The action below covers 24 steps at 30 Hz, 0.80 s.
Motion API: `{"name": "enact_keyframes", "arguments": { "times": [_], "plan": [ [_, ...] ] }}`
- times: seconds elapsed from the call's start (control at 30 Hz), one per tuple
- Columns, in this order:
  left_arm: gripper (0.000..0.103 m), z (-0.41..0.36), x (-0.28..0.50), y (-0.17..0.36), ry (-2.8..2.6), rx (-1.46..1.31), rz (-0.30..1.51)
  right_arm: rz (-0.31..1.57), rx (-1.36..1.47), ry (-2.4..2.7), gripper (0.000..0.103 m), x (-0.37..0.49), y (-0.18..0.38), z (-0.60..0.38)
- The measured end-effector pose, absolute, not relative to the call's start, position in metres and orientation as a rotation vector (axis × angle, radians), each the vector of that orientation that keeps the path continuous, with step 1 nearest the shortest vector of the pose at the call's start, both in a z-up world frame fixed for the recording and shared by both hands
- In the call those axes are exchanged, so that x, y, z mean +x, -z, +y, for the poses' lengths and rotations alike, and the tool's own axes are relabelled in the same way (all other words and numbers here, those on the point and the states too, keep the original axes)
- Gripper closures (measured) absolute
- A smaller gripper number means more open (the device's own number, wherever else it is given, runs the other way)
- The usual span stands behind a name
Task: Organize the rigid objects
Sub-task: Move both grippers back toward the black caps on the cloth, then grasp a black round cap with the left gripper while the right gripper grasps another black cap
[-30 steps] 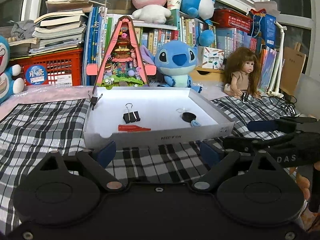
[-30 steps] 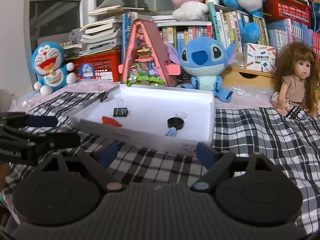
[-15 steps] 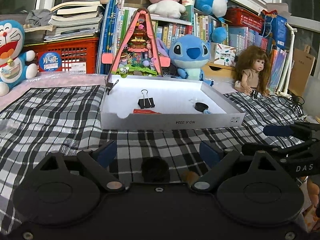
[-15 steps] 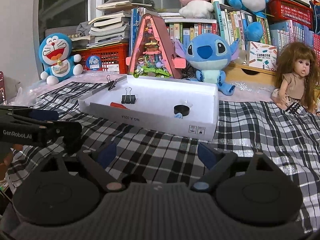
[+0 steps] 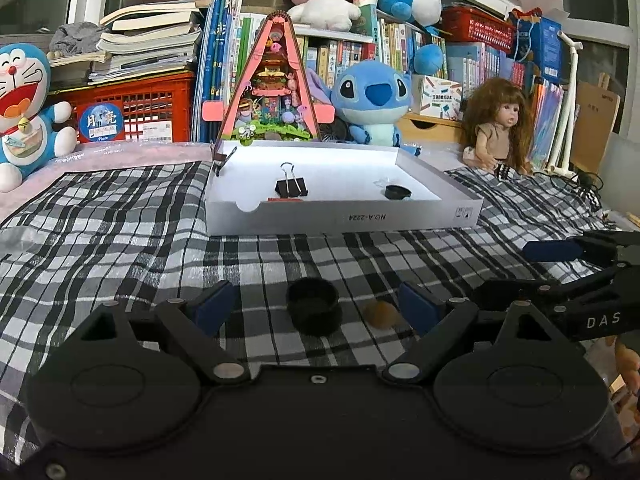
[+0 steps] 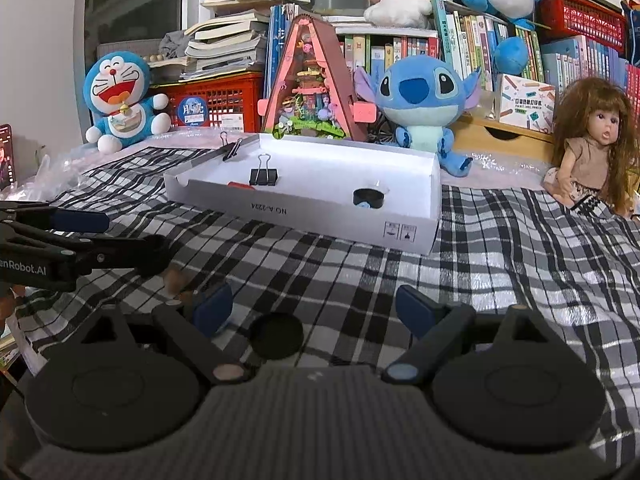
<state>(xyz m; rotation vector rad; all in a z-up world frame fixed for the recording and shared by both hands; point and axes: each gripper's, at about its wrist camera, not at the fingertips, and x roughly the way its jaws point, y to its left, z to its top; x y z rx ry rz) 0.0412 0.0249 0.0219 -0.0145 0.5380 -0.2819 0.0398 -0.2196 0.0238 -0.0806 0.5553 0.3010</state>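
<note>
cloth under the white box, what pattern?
Black-and-white plaid cloth; clearest in the left wrist view.

A black round cap and a small brown ball lie on checked cloth.

Between me and the white box lies open checked cloth, broken only by a black cap and a small brown ball close ahead of my left gripper. My right gripper occupies the near right. The box's near wall blocks a low approach; entry is from above. Plush toys, a doll and a pink house model close off the far side.
</note>
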Motion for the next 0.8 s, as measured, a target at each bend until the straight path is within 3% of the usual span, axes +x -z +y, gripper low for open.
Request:
{"name": "enact_keyframes", "arguments": {
  "times": [0.57, 0.67, 0.77, 0.8],
  "plan": [
    [0.049, 0.025, 0.056, -0.014, 0.300, -0.078, 0.591, 0.566, -0.126, -0.343, 0.013, 0.026, -0.015, -0.216],
    [0.054, 0.023, 0.061, -0.012, 0.302, -0.080, 0.598, 0.567, -0.137, -0.349, 0.018, 0.024, -0.014, -0.214],
    [0.072, 0.020, 0.064, -0.011, 0.294, -0.073, 0.610, 0.579, -0.144, -0.360, 0.027, 0.024, -0.012, -0.211],
    [0.073, 0.018, 0.064, -0.011, 0.286, -0.067, 0.612, 0.582, -0.145, -0.363, 0.037, 0.025, -0.012, -0.211]
  ]
}}
